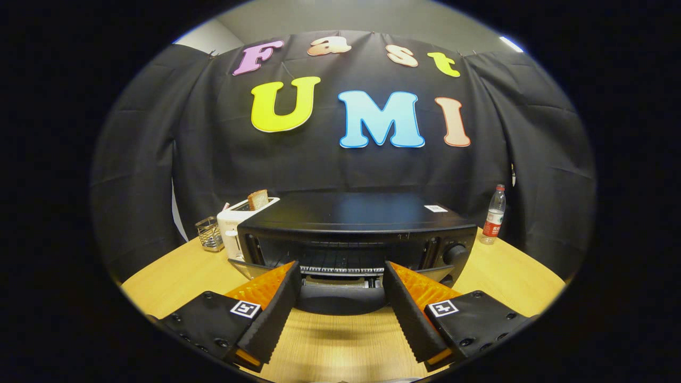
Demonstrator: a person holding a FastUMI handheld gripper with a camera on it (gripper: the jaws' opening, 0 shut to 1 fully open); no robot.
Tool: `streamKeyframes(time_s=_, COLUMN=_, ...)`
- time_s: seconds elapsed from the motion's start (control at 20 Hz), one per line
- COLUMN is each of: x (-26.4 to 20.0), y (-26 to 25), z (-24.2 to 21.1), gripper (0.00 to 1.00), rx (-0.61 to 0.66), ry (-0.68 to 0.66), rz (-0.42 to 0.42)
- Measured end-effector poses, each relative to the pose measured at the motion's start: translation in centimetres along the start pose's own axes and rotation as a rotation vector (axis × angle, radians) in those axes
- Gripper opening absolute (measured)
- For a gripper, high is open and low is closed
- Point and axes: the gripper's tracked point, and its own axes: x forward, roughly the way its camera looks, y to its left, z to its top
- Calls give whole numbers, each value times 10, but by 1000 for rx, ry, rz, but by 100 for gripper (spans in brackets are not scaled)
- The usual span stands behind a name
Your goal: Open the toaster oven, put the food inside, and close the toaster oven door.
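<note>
On your pale wood table (186, 276), from the left: a small wire-mesh basket (208, 234), then a white pop-up toaster (234, 226) with a browned slice of bread (258, 199) standing in its slot, just beside the boxy black oven (362, 223). The oven door (340, 295) hangs folded down, its rounded handle nearest you, the ribbed rack visible inside. Your gripper (340, 276) sits before it, jaws spread and grasping nothing, their ridged black pads flanking the door. Far right stands a clear plastic bottle (493, 215).
</note>
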Motion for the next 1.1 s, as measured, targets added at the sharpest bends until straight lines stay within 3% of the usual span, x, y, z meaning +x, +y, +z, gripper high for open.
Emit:
streamKeyframes(time_s=0.65, x=-40, y=5, z=-74, gripper=98, rx=-20, ry=165, rz=-18)
streamKeyframes(time_s=0.9, x=-52, y=11, z=-103, gripper=98, rx=-8, ry=283, rz=50)
streamKeyframes(time_s=1.1, x=-73, y=6, z=-91, gripper=99, rx=44, ry=326, rz=115)
